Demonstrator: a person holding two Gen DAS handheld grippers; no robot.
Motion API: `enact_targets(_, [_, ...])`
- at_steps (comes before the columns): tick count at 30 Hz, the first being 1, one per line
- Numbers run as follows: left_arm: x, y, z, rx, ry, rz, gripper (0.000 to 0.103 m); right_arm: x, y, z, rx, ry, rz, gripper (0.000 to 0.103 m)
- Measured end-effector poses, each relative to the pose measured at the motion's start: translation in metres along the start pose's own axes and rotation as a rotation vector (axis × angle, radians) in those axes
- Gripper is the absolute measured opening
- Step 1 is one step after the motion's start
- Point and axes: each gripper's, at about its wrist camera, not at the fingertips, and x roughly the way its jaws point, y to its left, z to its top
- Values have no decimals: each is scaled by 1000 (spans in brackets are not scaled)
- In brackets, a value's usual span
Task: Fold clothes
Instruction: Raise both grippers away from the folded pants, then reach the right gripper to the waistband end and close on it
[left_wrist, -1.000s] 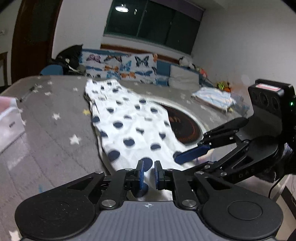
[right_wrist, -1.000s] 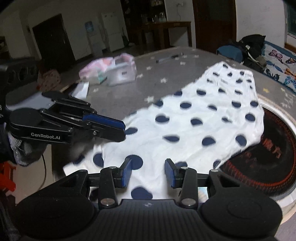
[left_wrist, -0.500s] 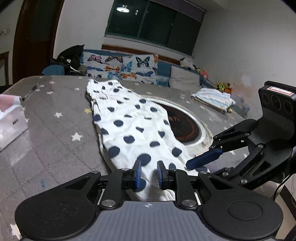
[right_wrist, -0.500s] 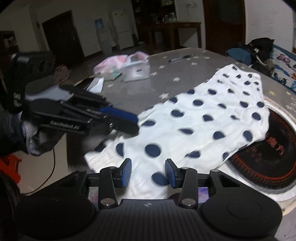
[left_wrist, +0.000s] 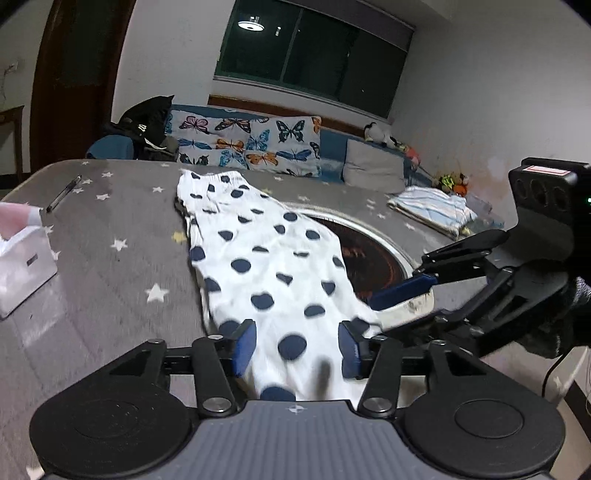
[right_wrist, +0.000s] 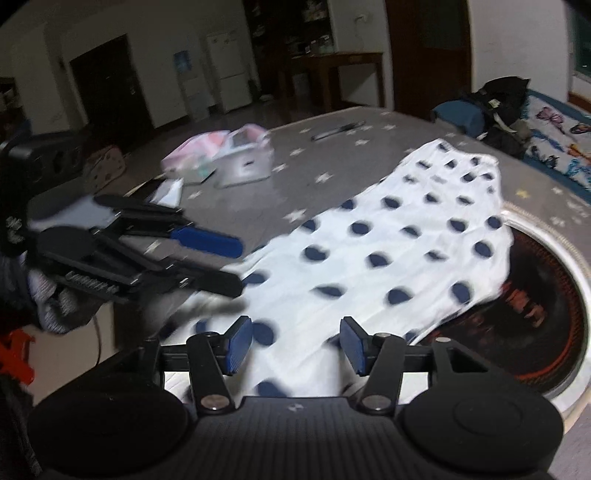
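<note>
Hovering at the table's (left_wrist: 110, 280) near edge, your left gripper (left_wrist: 297, 347) and right gripper (right_wrist: 295, 345) are both spread over the spotted garment (left_wrist: 266, 266).

A grey table (left_wrist: 110, 280) with stars is carrying a dotted garment (left_wrist: 266, 266), a pen (left_wrist: 62, 192), a white box (left_wrist: 22, 266) and folded cloth (left_wrist: 432, 210).

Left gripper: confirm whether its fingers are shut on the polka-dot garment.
No: the left gripper fingers stand apart over the polka-dot garment.
</note>
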Motion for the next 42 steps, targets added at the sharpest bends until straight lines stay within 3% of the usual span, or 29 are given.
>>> enact_targets(5, [16,0,10,-2,0,-14,52,14,-30,19,22,-25,-67,60])
enact_targets(18, [49,11,10,-28,67,-20,50,82,-108,64,98,-8,-111,59])
enact_targets(34, [51,18,3,-88,86,-37,50,151,-142,113,60,8,-121,60])
enact_targets(42, [52,19,3,-120,83,-44,50,178,-154,143,4,18,-176,60])
